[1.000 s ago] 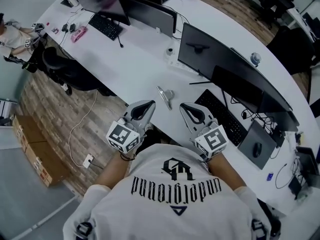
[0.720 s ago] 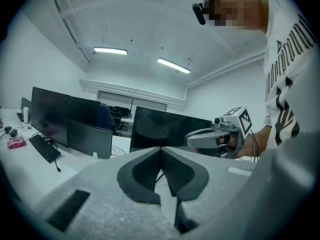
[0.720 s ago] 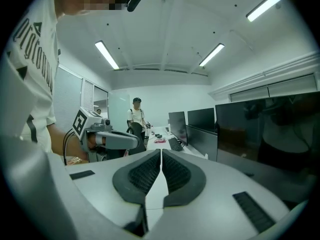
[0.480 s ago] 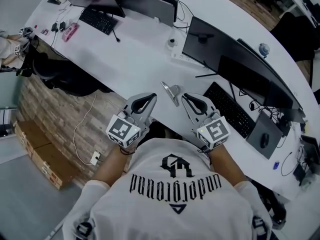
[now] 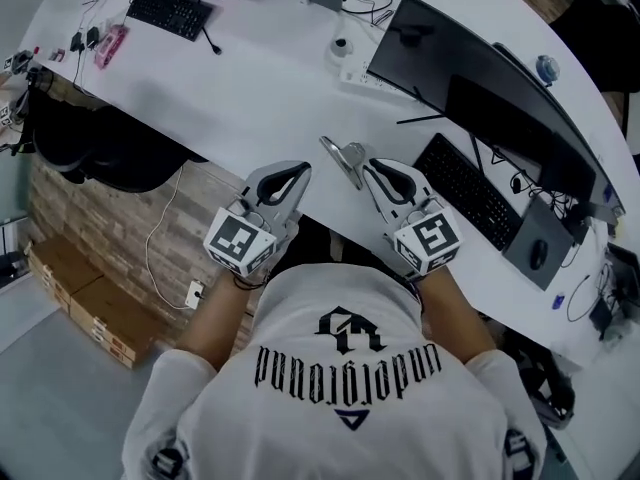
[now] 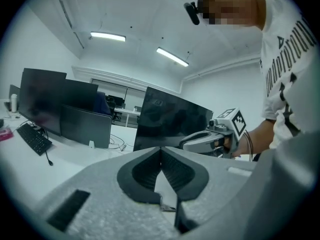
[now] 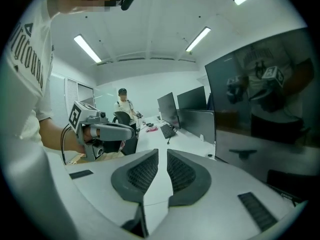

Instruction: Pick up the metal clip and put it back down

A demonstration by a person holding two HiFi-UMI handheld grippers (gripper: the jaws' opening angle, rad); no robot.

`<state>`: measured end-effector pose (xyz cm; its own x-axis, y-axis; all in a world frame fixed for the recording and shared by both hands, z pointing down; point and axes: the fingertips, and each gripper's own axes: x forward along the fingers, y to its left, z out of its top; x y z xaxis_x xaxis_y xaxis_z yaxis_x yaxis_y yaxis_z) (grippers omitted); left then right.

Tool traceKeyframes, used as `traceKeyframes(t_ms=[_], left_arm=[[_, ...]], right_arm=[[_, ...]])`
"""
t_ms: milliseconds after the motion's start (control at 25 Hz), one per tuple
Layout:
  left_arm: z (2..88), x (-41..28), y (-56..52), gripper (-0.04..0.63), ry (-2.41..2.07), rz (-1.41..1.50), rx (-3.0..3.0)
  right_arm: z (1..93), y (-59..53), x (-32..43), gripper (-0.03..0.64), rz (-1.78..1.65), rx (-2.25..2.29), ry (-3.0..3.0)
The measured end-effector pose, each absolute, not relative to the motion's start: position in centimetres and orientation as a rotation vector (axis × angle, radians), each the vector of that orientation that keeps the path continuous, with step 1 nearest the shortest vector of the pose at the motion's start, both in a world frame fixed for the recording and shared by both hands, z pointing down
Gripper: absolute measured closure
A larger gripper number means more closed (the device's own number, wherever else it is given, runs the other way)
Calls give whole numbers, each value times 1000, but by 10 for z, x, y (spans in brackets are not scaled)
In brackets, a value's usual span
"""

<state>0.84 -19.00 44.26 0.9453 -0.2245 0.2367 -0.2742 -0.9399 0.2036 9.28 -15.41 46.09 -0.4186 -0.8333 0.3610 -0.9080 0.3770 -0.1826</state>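
The metal clip (image 5: 341,158) lies near the front edge of the white desk (image 5: 270,98), silver, with a long arm pointing up-left. My left gripper (image 5: 303,169) hovers just left of it with its jaws pressed together and nothing between them. The right gripper (image 5: 368,165) is just right of the clip, its jaws almost touching with only a thin slit, also empty. The clip does not show in either gripper view. The left gripper view shows its own tips (image 6: 161,149) meeting, and the right gripper view its tips (image 7: 162,152) over bare desk.
A black keyboard (image 5: 468,190) and mouse (image 5: 538,255) sit right of the right gripper, with dark monitors (image 5: 450,63) behind. A second keyboard (image 5: 165,10) is far left. A black office chair (image 5: 110,153) and cardboard boxes (image 5: 70,293) stand on the floor to the left.
The head camera has tipped, sliding the desk upward in view. Both grippers have crept slightly forward, so their tips are now nearly level with the clip. Both jaws look unchanged.
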Motion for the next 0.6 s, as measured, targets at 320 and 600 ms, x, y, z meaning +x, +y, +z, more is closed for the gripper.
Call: traceKeyframes(t_ms=[320, 600], left_arm=[[486, 17, -202, 581, -312, 354, 2827], [525, 24, -208, 580, -279, 399, 2790]], right_arm=[[509, -166, 99, 595, 587, 1545, -2372], [555, -175, 103, 535, 689, 1513, -2347]])
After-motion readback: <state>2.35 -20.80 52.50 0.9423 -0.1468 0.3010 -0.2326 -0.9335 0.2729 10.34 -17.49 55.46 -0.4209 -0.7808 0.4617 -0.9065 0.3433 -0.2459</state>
